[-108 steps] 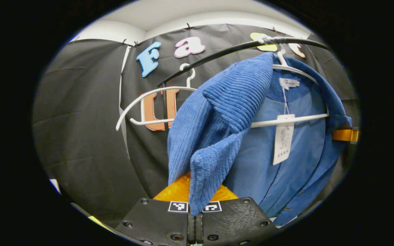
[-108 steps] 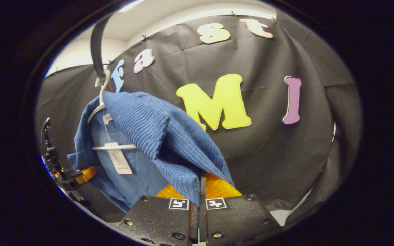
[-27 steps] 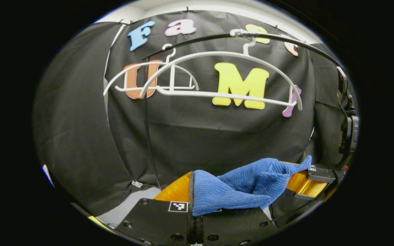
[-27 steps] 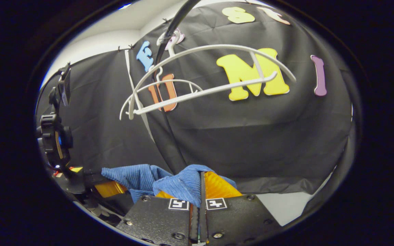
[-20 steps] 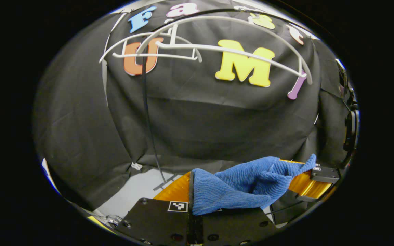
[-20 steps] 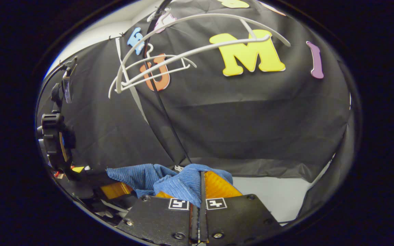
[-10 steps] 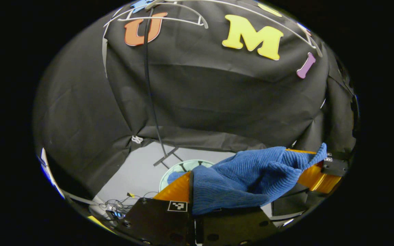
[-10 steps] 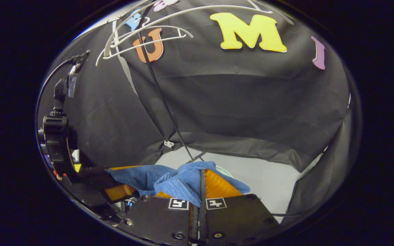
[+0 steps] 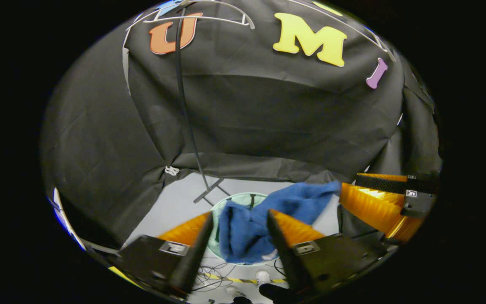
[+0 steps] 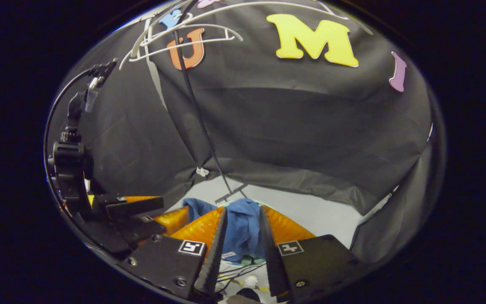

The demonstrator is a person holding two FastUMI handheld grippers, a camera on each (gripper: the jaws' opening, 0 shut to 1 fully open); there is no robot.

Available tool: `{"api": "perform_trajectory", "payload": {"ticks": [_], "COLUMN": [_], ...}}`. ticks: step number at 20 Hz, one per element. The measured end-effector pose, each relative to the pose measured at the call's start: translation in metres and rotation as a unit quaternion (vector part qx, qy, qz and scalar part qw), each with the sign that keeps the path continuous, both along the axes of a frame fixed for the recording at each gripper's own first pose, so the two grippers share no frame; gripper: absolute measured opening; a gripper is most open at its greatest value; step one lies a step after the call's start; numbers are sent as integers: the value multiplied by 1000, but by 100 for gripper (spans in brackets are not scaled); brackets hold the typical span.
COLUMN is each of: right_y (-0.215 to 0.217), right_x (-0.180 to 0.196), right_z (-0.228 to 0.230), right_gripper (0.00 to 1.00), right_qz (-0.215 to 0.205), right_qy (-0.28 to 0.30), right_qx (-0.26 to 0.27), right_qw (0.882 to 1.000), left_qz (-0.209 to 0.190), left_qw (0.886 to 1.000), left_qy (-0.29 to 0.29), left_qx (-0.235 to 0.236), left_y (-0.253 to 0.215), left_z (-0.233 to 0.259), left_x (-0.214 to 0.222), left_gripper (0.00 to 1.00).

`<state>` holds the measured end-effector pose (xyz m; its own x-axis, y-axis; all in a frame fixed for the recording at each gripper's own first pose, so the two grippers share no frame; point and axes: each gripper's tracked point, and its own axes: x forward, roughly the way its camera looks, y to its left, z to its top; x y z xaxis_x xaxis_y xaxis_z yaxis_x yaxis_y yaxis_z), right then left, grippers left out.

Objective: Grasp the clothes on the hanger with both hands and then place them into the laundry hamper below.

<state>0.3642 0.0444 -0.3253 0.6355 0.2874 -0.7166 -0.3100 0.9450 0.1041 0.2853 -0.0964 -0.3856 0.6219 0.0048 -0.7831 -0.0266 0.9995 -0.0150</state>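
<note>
The blue ribbed garment hangs loose below and between my left gripper's open fingers, dropping into the round pale-green laundry hamper on the floor. One end of the cloth stretches right toward my right gripper, which stands open. In the right gripper view the garment lies beneath the spread fingers of my right gripper, with nothing pinched. My left gripper shows at the lower left there, open too.
Bare white hangers hang from the rack at the top. The rack's thin black pole runs down to a foot just behind the hamper. Cables lie on the grey floor in front.
Both grippers lowered the garment from the hanger to just above the hamper, then opened. The cloth has slipped out of both pairs of fingers and is falling into the hamper.
</note>
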Motion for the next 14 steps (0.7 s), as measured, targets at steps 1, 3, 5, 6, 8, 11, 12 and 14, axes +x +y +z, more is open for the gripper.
{"api": "perform_trajectory", "payload": {"ticks": [1, 3, 5, 6, 8, 11, 12, 14], "right_y": [0, 1, 1, -1, -2, -2, -4, -6], "right_x": [2, 2, 2, 2, -2, -8, -9, -12], "right_z": [6, 10, 10, 10, 10, 9, 10, 15], "right_gripper": [60, 78, 79, 79, 79, 79, 79, 79], "right_qz": [-4, -9, -7, -8, -9, -6, -9, -13], "right_qy": [-7, -10, -14, -15, -13, -11, -13, -23], "right_qx": [4, 12, 12, 11, 15, 13, 10, 11], "right_qw": [1000, 1000, 1000, 1000, 1000, 1000, 1000, 1000], "left_qz": [3, 6, 7, 6, 5, 6, 6, 5], "left_qw": [1000, 1000, 1000, 1000, 1000, 1000, 999, 999], "left_qy": [-4, -13, -18, -19, -23, -27, -32, -41], "left_qx": [2, 3, 6, 8, 10, 9, 9, 14], "left_y": [1, 5, 5, 5, 6, 5, 5, 7], "left_z": [3, 4, 4, 5, 9, 12, 14, 18], "left_x": [1, 3, 4, 4, 4, 3, 4, 0], "left_gripper": [99, 96, 100, 100, 100, 100, 96, 100]}}
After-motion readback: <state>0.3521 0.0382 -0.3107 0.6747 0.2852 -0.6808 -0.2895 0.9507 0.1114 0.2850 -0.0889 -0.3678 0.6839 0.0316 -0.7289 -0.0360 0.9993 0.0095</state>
